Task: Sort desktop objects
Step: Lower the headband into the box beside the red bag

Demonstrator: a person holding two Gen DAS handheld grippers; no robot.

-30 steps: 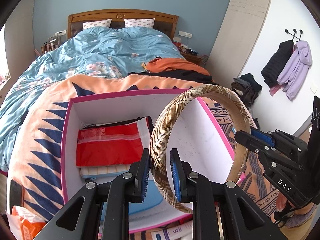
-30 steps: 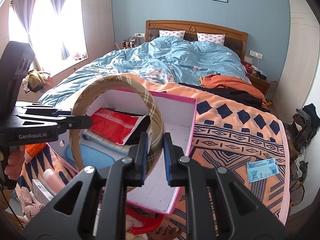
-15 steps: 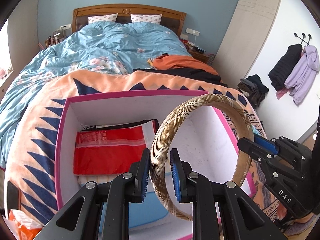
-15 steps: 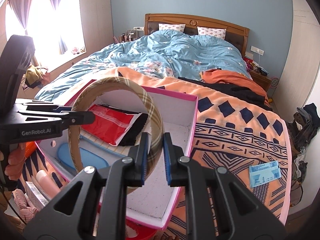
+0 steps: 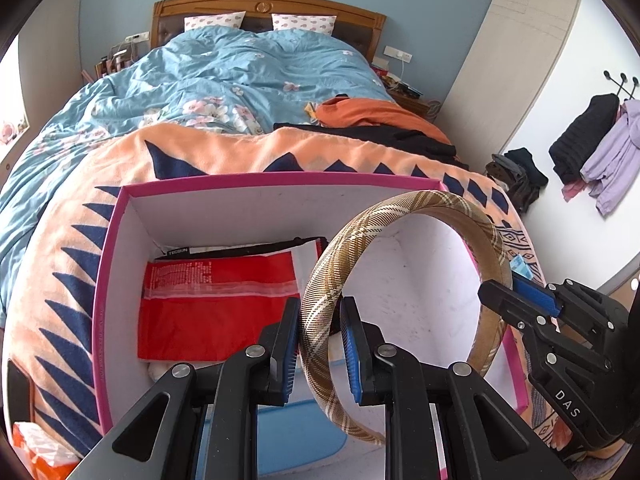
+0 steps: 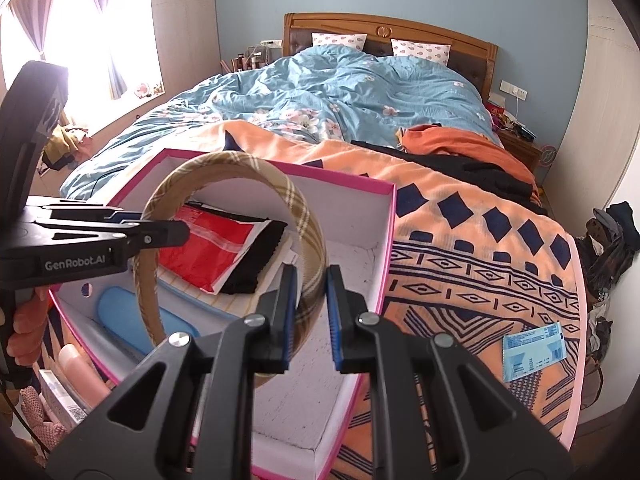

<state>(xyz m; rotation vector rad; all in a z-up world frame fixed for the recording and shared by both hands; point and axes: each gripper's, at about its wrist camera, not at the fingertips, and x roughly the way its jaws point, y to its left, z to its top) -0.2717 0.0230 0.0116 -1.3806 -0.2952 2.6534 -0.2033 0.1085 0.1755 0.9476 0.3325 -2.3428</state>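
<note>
I read TECSUN on the black pouch [image 5: 244, 249]; both my grippers [image 5: 320, 344] [image 6: 311, 312] clamp the headband [image 5: 404, 216]; only the right view shows a blue packet [image 6: 534, 350].

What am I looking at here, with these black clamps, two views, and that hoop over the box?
There is no robot arm. A person holds a hand-held clamp tool in each hand, and each tool has a camera looking along its two fingers. The left gripper and the right gripper each pinch one side of a plaid headband, so each view also shows the other tool. The headband hangs over an open pink box on a patterned blanket on a bed. In the box lie a red packet and a blue case; its right part looks empty.
</note>
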